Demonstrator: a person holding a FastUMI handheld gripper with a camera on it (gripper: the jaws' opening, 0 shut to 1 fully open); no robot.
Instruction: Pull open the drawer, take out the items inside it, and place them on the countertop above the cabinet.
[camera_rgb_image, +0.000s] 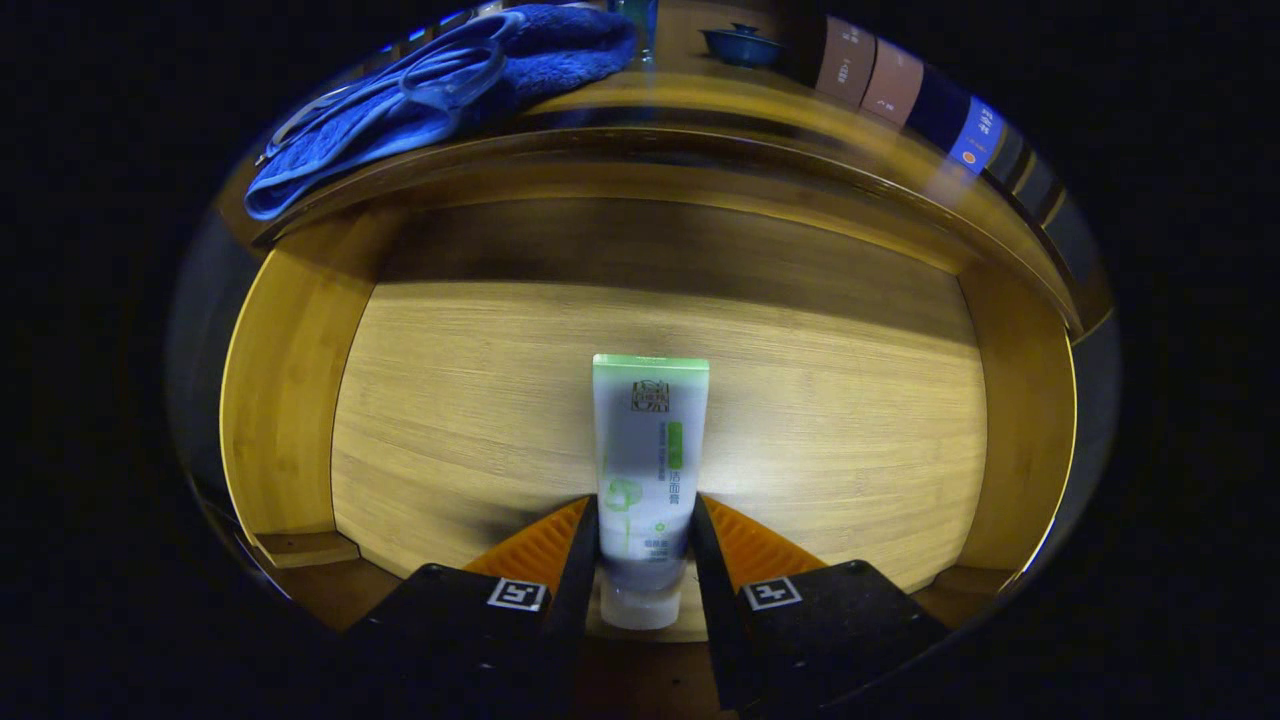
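- One tube (648, 455) lay flat on the wooden floor of the open drawer (300, 400), white-grey with a green band at its far end and its cap end towards me.
- My claw (645, 525) sat low in the drawer with the tube between its two fingers; both fingers lay right along the tube's sides at its near half, so I took it as closed on the tube.
- I could see the far half of the tube reaching out beyond the fingertips, straight ahead and roughly in line with the fingers.
- I saw the drawer's side walls standing to either side of the claw, well apart from the tube, and the back of the drawer lay in shadow under the cabinet's top.
- Above the drawer ran the surface (760, 100), a wooden top with a rounded front edge.
- On the surface, off to the left, a blue towel (560, 45) lay bunched, and a pair of blue-handled scissors (440, 70) rested on it, blades pointing leftwards.
- Further back on the surface I made out a small dark blue lidded bowl (742, 44).
- To the right of the bowl stood a row of boxes (900, 90) in brown and blue, side by side and touching.
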